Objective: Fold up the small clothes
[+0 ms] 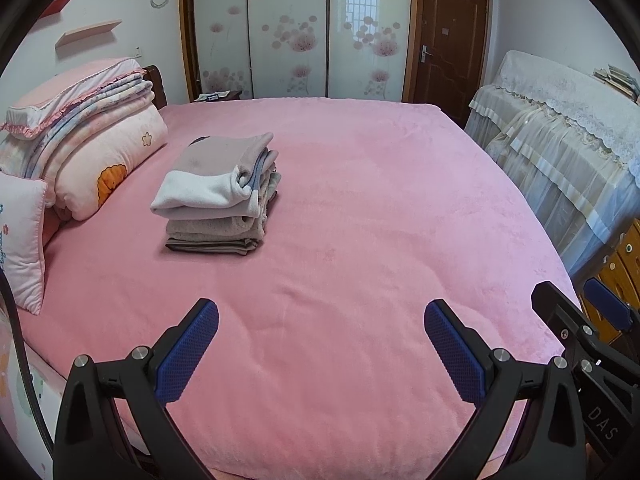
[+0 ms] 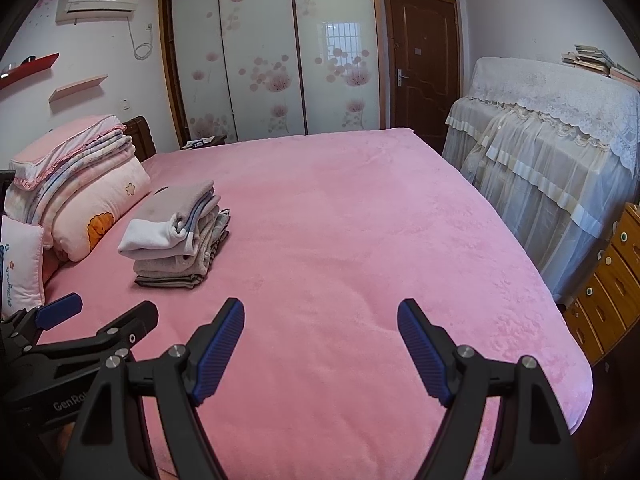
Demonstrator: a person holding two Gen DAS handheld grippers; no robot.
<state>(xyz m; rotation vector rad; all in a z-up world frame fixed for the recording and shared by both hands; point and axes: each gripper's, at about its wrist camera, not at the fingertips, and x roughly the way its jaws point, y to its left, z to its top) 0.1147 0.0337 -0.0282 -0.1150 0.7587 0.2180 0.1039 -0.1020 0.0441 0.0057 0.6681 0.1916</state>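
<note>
A stack of folded small clothes [image 1: 218, 194], pink-grey and white on top with grey and striped pieces below, lies on the pink bed [image 1: 360, 220] toward the left. It also shows in the right wrist view [image 2: 176, 236]. My left gripper [image 1: 321, 312] is open and empty, hovering over the near part of the bed, well short of the stack. My right gripper [image 2: 321, 312] is open and empty beside it; its fingers [image 1: 604, 304] show at the right edge of the left wrist view. The left gripper also shows in the right wrist view [image 2: 100, 312].
Folded quilts and pillows [image 1: 80, 148] are piled at the bed's left head end, with a small cushion [image 1: 20, 236] nearer. A lace-covered piece of furniture [image 2: 552, 152] and a wooden drawer chest [image 2: 608, 280] stand right of the bed. Wardrobe [image 2: 272, 60] and door [image 2: 424, 60] are behind.
</note>
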